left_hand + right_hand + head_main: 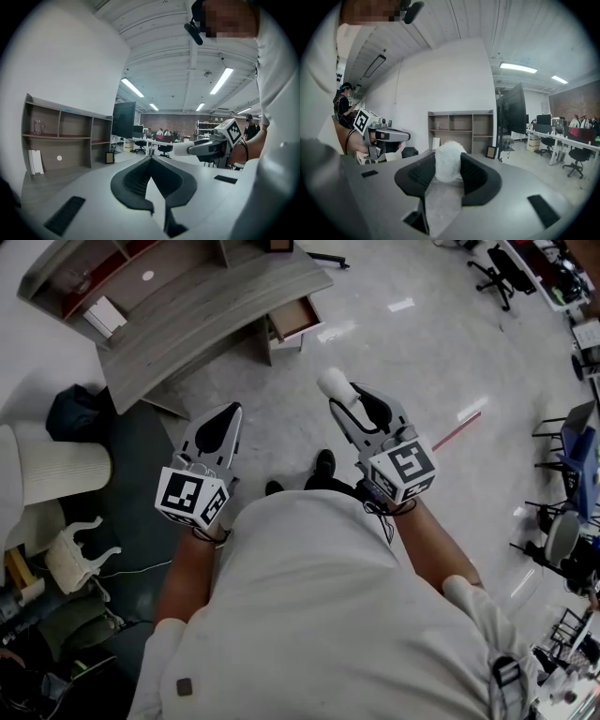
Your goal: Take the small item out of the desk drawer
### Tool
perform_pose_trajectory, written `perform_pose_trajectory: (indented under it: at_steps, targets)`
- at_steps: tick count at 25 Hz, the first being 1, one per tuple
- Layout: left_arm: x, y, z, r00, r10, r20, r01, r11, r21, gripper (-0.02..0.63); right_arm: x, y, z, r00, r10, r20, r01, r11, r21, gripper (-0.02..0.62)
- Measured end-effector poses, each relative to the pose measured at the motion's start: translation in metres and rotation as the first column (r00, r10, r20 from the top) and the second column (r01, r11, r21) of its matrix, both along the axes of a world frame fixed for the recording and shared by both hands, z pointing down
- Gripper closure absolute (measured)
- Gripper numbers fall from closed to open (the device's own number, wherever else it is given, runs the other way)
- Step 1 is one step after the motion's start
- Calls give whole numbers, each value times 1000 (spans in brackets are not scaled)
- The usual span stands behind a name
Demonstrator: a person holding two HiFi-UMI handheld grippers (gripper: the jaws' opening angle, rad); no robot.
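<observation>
Between the jaws of the right gripper sits the fluffy ball: white, roundish, pinched near the jaw tips, its top bulging above the pads. The jaws stand partly apart and are clamped on the ball from both sides. In the head view the ball is out of the drawer, which stands pulled out at the end of the desk, well apart from both grippers. The ball is carried in the air in front of the person's body, over the pale floor. The jaws of the left gripper are brought together at the tips with nothing between them, and it is held beside the right one. Handling judgement: the ball looks very light and soft, with a woolly surface, and is likely to squash rather than resist. The ribbed pads appear to sink into the fibres on each side. It does not look fragile, and no hard edge is seen. Slip risk seems low against the ribbing, but fluff gives little solid body to bear on. A pinch across the widest part, set well back between the pads, should hold best. The present hold looks close to the tips, and I cannot tell how much of the ball lies inside. A sharp swing could tease it loose. A light squeeze should suffice, since more would only flatten it. The task looks nearly done.
</observation>
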State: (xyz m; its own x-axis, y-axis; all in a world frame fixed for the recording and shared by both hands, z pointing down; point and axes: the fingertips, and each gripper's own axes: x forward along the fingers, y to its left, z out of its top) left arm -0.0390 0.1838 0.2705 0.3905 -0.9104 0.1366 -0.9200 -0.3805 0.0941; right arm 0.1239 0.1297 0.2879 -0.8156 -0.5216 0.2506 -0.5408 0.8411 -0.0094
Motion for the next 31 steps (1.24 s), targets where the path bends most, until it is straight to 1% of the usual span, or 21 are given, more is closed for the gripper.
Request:
perform_pose_trajectory:
  at_steps: [5, 12, 19, 25, 31]
  targets:
    - [-23, 31, -2, 1000, 28, -5, -28, 1000, 13, 595, -21, 38, 1, 1000, 18, -1, -18, 1000, 6, 427]
    - [-42, 57, -4, 999, 47, -16, -47, 998, 30, 595, -35, 74, -3, 999, 33, 3, -33, 999, 25, 428]
    - [-49, 64, -3, 998, 52, -24, -52, 998, 26, 595, -39, 85, -5, 999, 44, 7, -44, 999, 27, 427]
    - [-47, 62, -1, 998, 63, -23, -63, 998, 20, 595, -39, 84, -4, 999, 44, 11, -44, 999, 20, 428]
    - [-44, 55, -2, 998, 56, -25, -55, 998, 13, 595, -37, 75, -5, 999, 32, 18, -32, 999, 23, 428]
